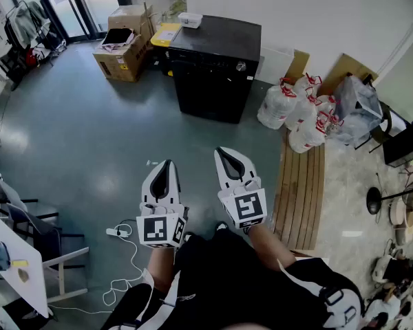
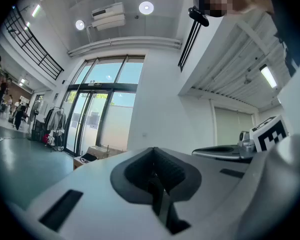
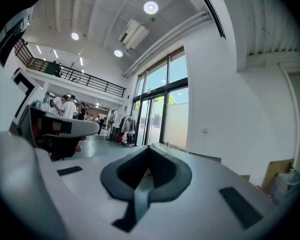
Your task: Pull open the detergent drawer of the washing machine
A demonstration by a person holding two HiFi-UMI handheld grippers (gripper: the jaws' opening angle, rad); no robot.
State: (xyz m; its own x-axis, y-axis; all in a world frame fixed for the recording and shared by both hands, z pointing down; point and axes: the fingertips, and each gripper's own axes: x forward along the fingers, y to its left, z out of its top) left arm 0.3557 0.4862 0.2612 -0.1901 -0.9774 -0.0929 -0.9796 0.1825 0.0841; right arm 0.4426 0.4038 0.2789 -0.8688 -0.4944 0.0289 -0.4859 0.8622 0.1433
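Position: the person stands on the grey-green floor (image 1: 89, 150), well back from the black box-shaped washing machine (image 1: 213, 71), which sits against the white wall at the far side of the room. The machine's front is dark. A silver knob (image 1: 241, 66) shows on its control strip. The detergent drawer cannot be made out at this range. A small white tray (image 1: 190, 20) lies on the machine's top, at the rear left corner.

Left tongs (image 1: 166, 165): white body with dark pads, held level over the floor and pointing toward the machine. The left gripper view shows the jaws brought together with nothing between them (image 2: 154, 170).

Right tongs (image 1: 227, 154): same build, held level just beside the left tongs and slightly further forward. The right gripper view shows the jaws together and empty (image 3: 146, 170). Neither pair touches the machine.

Surroundings: brown cardboard boxes (image 1: 124, 43) stand to the left of the machine. A cluster of white plastic bags with red handles (image 1: 299, 108) sits to its right. A slatted wooden pallet (image 1: 299, 191) lies on the floor to the right of the right tongs. A white cable with a plug block (image 1: 120, 234) trails across the floor near the left tongs.
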